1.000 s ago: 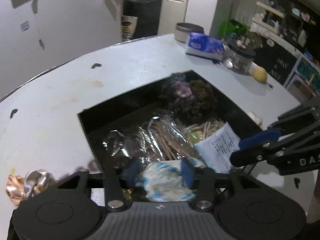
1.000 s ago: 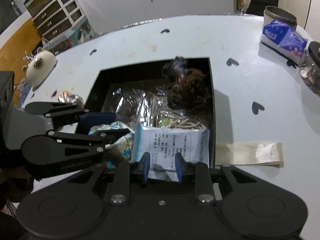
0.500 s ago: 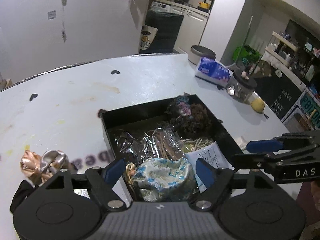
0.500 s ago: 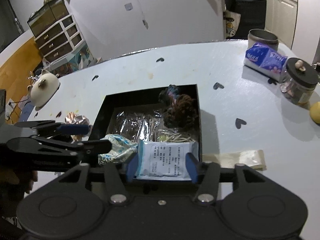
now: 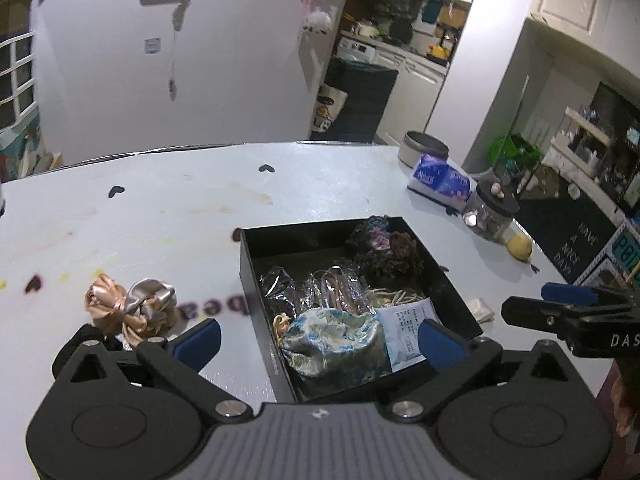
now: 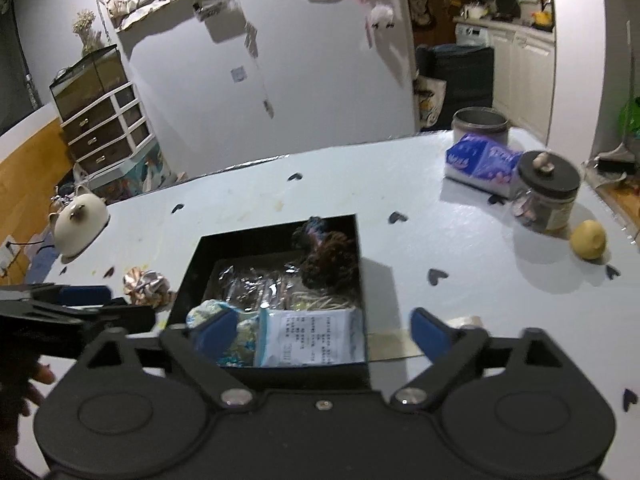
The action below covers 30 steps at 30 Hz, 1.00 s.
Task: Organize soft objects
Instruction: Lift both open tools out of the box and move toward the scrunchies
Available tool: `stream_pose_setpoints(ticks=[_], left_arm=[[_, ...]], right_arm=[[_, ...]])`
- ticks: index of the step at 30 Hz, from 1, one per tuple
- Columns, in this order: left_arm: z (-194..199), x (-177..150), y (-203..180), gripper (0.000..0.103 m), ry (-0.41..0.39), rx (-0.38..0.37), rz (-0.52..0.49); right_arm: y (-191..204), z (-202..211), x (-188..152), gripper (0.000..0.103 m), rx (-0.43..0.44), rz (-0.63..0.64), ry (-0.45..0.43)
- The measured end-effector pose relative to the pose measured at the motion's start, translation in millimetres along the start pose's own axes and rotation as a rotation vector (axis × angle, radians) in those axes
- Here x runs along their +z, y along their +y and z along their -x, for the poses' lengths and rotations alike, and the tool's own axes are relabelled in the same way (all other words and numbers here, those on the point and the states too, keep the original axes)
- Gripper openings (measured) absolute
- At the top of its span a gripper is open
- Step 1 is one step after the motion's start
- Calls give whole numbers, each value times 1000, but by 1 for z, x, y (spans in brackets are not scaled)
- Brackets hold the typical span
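Note:
A black open box sits on the white table. In it lie a blue-and-cream brocade pouch, a white printed packet, clear bags of cords and dark crochet pieces. Satin scrunchies lie on the table left of the box. My left gripper is open and empty, raised above the box's near edge. My right gripper is open and empty, also above the near edge.
At the table's right stand a tissue pack, a dark-lidded glass jar, a lemon and a metal tin. A cat-shaped teapot sits far left. A beige strip lies right of the box.
Both grippers have let go: the left released the brocade pouch and the right the white packet into the box. Both opened wide and drew up and back.

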State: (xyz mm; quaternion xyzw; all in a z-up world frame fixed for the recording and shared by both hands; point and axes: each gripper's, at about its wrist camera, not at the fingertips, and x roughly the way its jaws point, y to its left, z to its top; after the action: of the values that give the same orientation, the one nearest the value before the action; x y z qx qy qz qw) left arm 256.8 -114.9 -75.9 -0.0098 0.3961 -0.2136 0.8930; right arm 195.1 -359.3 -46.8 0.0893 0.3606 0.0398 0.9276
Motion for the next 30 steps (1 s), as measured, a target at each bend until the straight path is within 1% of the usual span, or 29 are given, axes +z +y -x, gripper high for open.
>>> stream_pose_setpoints(ticks=[3,6,11,17,20,25,30], left_arm=[[9,-6,2,103,-29,1,25],[18,-13,3,103,-57,13,40],[29,-25,5,103,-80,40,66],[43,-37,13,103,-116,69,87],[49,-41,21,103,-126,83,98],[57,-46,40,103,-142,102,108],[65,-48,67,103,-151,118,114]], right_arm=[[-1,7,-5,99,-10,15,-31],[-1,13,-11,103,-26,18,-54],[3,20,-20,103,-41,48,-116],[12,21,-28,103,-63,71,-142],[18,22,-31,103,-63,74,-166],[37,19,-35,103,-92,99,-189],[59,11,-37,103,-93,94,-177]])
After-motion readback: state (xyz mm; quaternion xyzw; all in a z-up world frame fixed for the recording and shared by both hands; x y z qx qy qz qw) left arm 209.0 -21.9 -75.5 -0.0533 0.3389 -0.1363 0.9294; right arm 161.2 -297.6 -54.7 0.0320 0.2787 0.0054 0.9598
